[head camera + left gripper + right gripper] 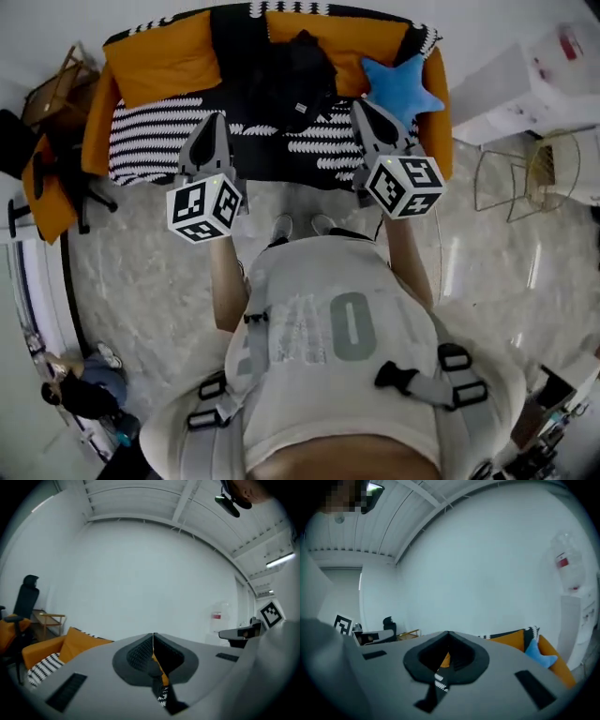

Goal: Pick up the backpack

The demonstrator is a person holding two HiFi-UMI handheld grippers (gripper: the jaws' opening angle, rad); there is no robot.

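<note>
Beyond a strapped white shirt (309, 281), left gripper (214, 120) and right gripper (364, 105) are held empty, jaws pressed together. Untouched, the black backpack (295, 70) is propped on the sofa (150, 56) ahead (approach stage, judged); jaws must be opened, then closed on it.

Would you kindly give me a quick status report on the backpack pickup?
Left gripper shut, empty; right gripper shut, empty. Black backpack on sofa, untouched. Blue star cushion beside it, nothing in the way.
</note>
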